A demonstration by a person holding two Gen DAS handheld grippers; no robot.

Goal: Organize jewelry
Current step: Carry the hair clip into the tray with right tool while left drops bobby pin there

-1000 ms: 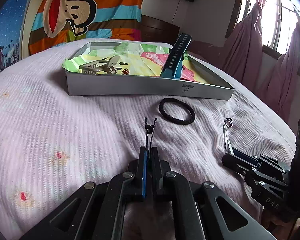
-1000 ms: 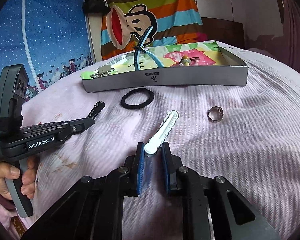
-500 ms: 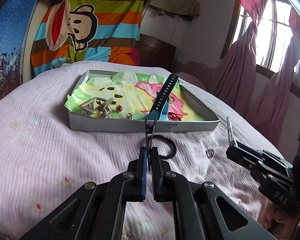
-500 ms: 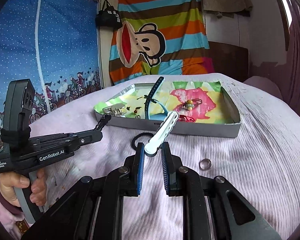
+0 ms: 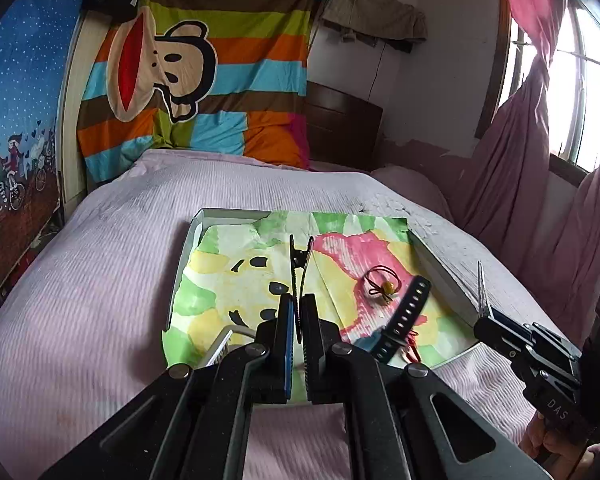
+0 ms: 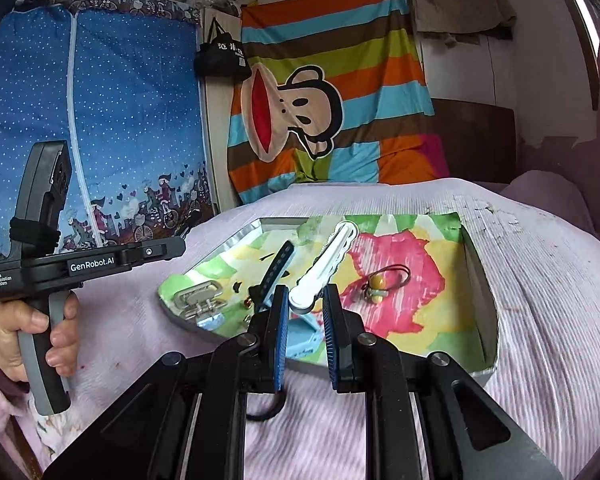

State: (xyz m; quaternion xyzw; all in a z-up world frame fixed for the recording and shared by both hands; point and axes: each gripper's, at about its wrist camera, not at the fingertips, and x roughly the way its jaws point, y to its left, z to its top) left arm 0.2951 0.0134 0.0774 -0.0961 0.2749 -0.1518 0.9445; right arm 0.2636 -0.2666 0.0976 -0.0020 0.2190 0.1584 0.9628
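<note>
Bedroom scene: pink ribbed bedspread, striped monkey-print cloth on the far wall, purple curtains by the window.

Landmark = shallow grey tray lined with colourful paper, lying on the bedspread.

- Left gripper: clenched on a thin black hair clip, held edge-on, tip pointing out over the tray's lining, above its middle.
- Right gripper: grasping a white hair clip by its round end; clip angles up and forward over the tray's near half.
- Inside tray: black perforated strap standing tilted near the front edge, blue piece at its base; red-brown elastic with yellow beads on the pink patch right of the strap; silver buckle-like clip in the near-left corner; small gold bits just beside it, too small to tell.
- Outside tray: black hair tie on the bedspread just in front of the near edge, mostly hidden behind the right gripper's finger.
- A hand on the left gripper's handle shows left of the tray in the right wrist view.
</note>
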